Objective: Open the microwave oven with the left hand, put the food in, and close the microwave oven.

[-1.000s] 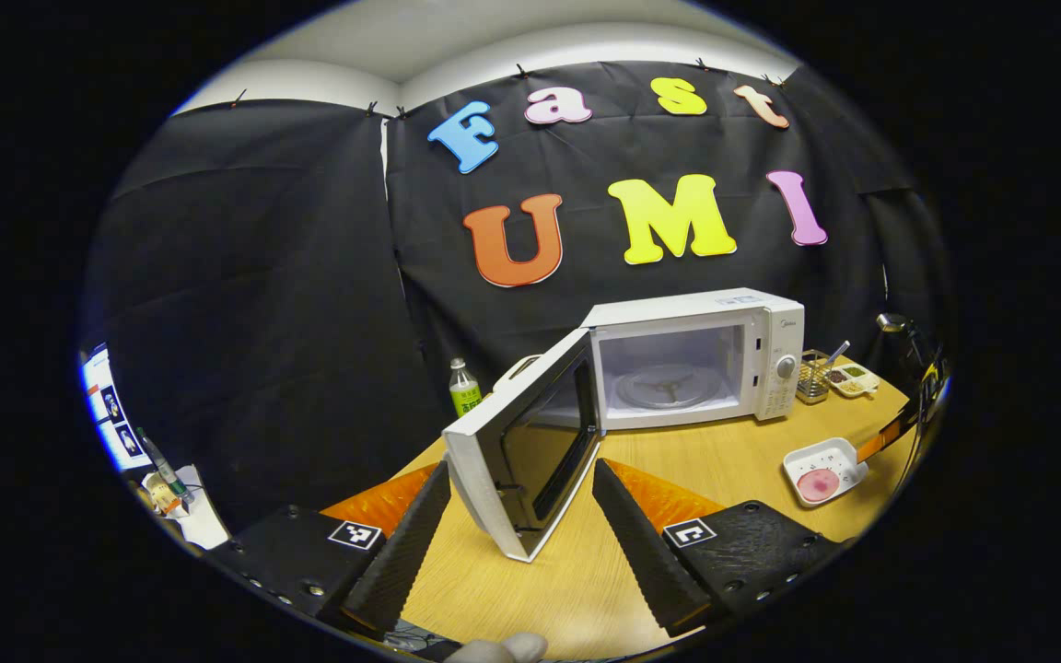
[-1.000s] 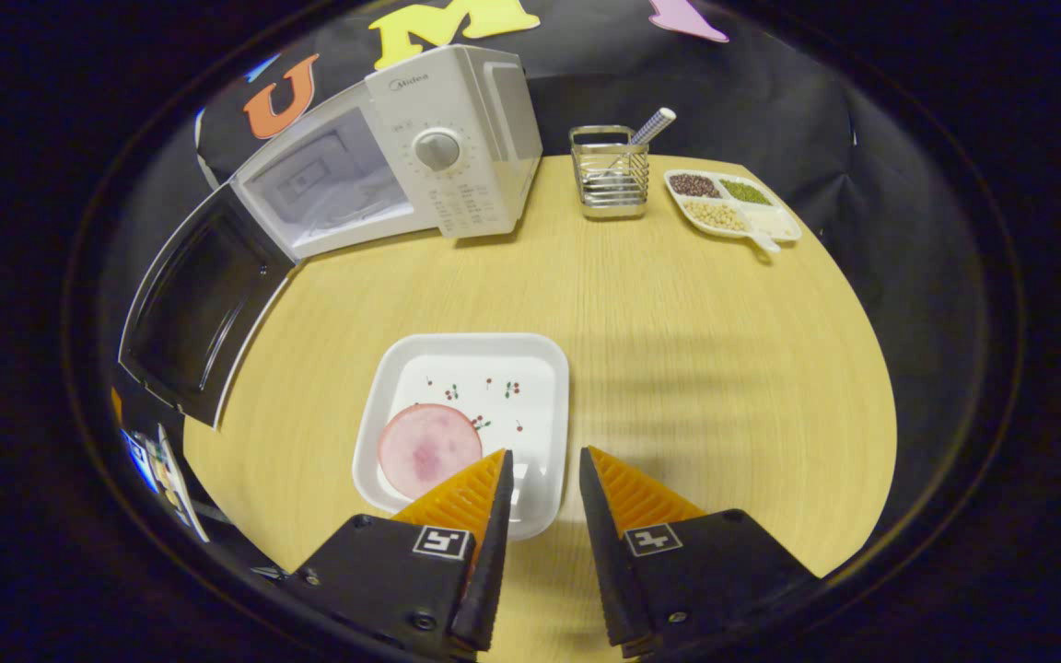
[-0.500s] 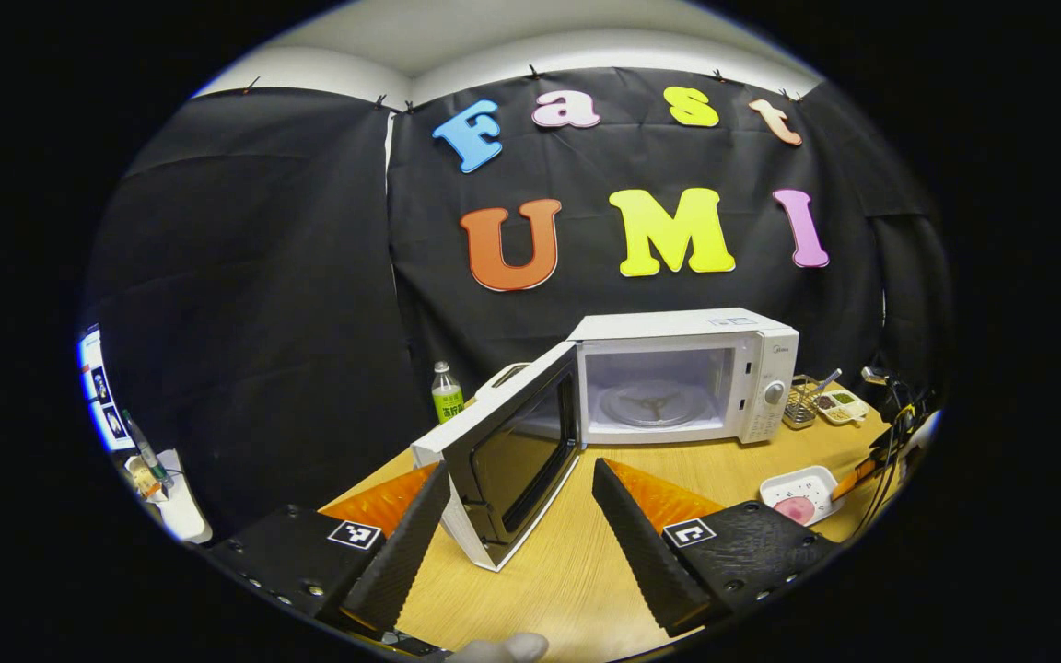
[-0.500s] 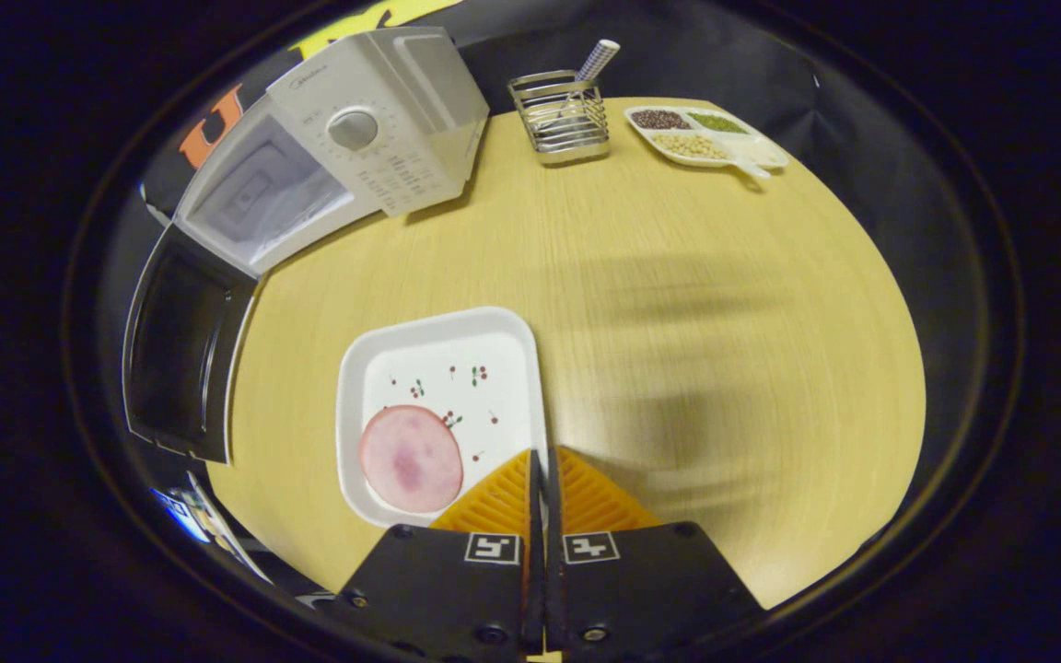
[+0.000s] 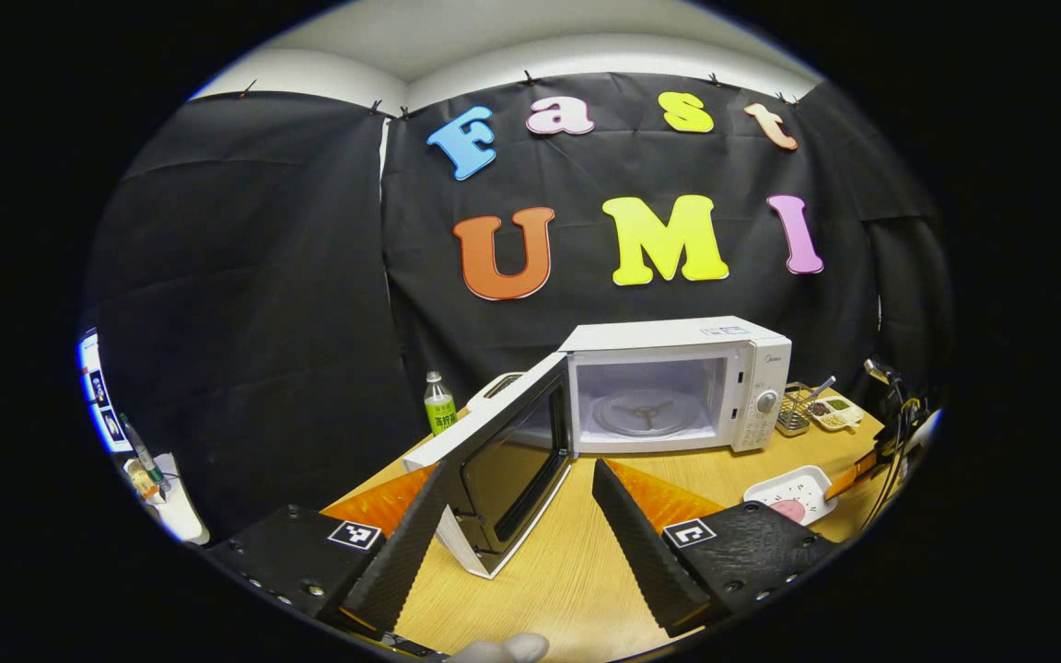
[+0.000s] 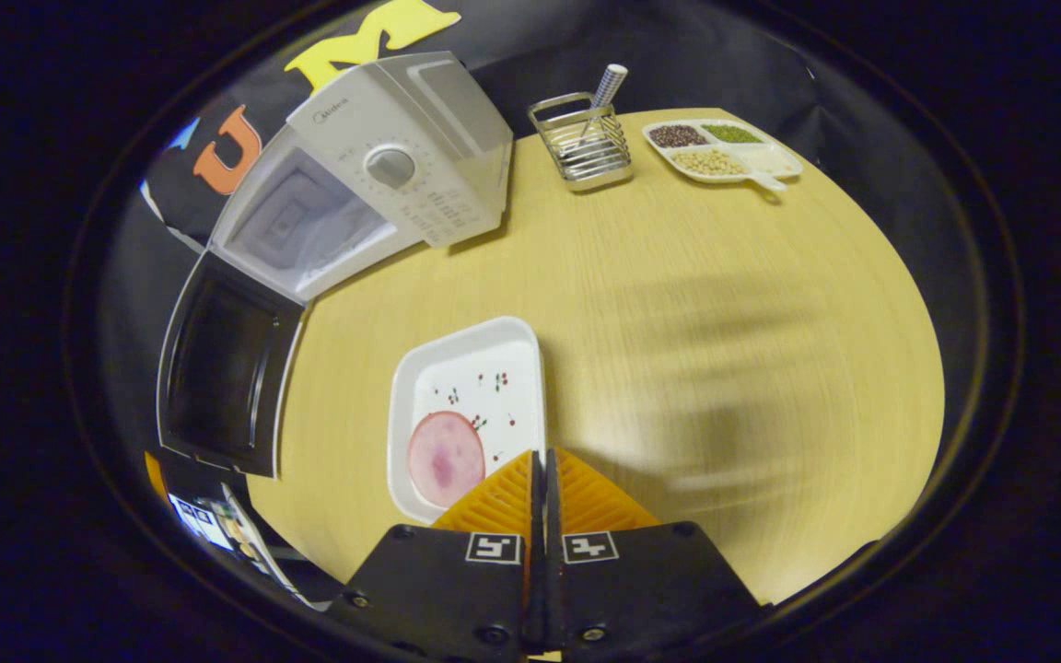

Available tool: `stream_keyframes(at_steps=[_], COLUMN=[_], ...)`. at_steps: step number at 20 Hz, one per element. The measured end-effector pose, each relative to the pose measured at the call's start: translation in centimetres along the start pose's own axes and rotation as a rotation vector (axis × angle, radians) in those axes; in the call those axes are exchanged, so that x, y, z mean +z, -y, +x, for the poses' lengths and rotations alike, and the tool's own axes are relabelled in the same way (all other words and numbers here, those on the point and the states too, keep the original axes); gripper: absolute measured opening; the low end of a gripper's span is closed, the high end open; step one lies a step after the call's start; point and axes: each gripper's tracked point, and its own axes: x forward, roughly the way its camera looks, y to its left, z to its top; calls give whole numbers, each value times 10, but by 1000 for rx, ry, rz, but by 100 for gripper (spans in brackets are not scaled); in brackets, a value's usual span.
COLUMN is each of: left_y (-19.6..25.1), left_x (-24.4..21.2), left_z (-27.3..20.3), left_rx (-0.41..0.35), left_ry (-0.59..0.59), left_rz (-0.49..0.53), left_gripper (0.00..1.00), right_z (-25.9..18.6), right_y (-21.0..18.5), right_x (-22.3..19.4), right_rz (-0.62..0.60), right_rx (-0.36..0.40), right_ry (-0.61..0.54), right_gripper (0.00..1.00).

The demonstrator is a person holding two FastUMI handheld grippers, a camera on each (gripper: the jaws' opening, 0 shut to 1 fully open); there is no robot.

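The white microwave [image 5: 678, 387] stands at the back of the wooden table [image 5: 577, 571], its door [image 5: 503, 460] swung wide open and its glass turntable [image 5: 646, 412] bare. My left gripper [image 5: 512, 502] is open, a short way in front of the door's edge and touching nothing. A white square plate [image 6: 471, 387] carries a round pink slice of meat [image 6: 445, 459]. My right gripper [image 6: 540, 465] is shut on that plate's near right rim. From the left gripper view, the plate [image 5: 793, 497] and the right gripper [image 5: 848, 474] sit at the far right.
A wire rack [image 6: 586, 138] holding a utensil and a divided dish of beans [image 6: 724, 147] stand right of the microwave [image 6: 383, 184]. A green-labelled bottle [image 5: 438, 405] is behind the open door [image 6: 227, 368]. Bare tabletop [image 6: 724, 322] lies right of the plate.
My right gripper went from open over the plate's rim to shut on it, and its view then shifted. My left gripper drew back from the open door.
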Motion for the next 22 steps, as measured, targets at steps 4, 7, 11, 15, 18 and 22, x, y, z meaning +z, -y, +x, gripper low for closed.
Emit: stream_keyframes(at_steps=[4,7,11,15,18,22], left_y=[6,9,18,35,41,48], left_x=[7,15,30,37,43,42], left_z=[1,0,-5,-5,-6,-6], left_rx=[-14,-17,-8,-13,2,-21], left_ry=[3,3,0,-22,-28,-37], left_rz=[17,27,56,57,76,81], left_gripper=[95,95,95,95,95,95], right_z=[-6,-12,-18,-18,-14,7], right_y=[-18,-39,-79,-124,-147,-183], right_x=[4,12,34,59,74,93], right_rz=[30,60,153,214,270,404], right_rx=[52,110,207,317,332,360], right_ry=[38,87,182,272,352,474], right_gripper=[4,4,4,3,4,4])
